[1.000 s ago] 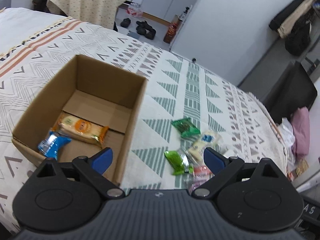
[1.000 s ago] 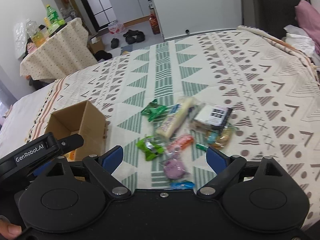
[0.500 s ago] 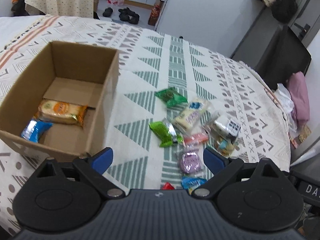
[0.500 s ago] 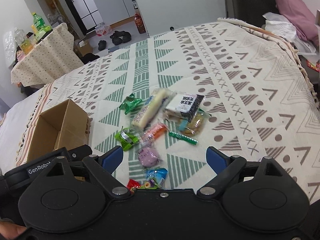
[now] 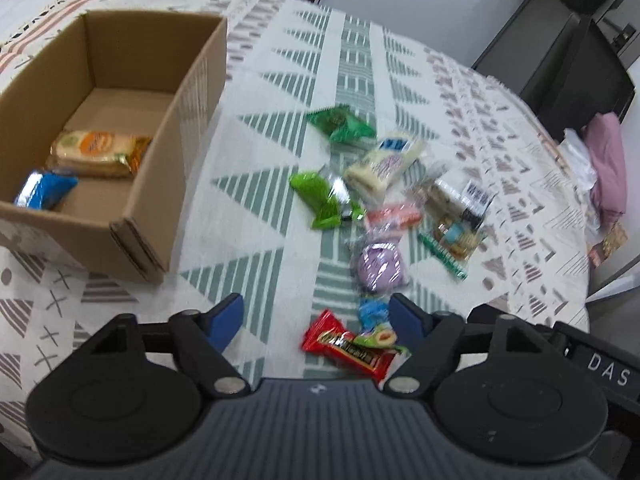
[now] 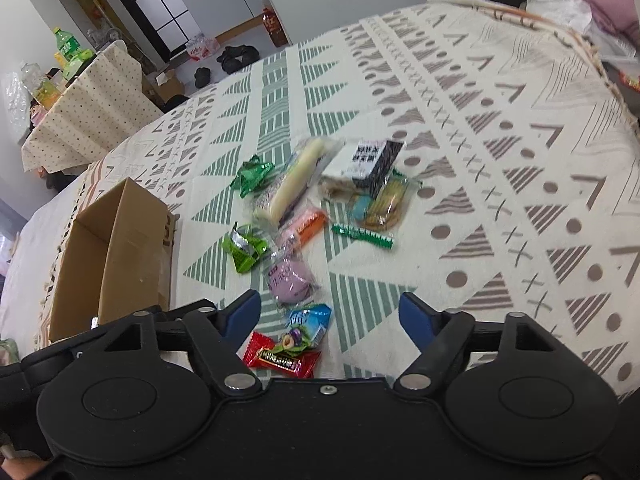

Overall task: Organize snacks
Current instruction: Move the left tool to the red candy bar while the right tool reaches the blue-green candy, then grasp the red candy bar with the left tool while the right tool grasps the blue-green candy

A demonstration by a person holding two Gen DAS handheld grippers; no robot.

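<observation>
Both the left gripper [image 5: 316, 316] and the right gripper [image 6: 330, 314] are half open, closing, and hold nothing. The red foil candy bar [image 5: 346, 346] lies between the left jaws. The brown cardboard box [image 5: 188, 92] stands at ten o'clock. I judge this the pick-up step: next, lower and pinch one packet.

An open cardboard box [image 5: 160, 184] is sitting at the frame's left, holding an orange-labelled pastry pack [image 5: 96, 152] and a blue packet [image 5: 44, 190]. Loose snack packets [image 5: 380, 208] are lying scattered centre-right, a red candy bar [image 5: 344, 346] lowest.
</observation>
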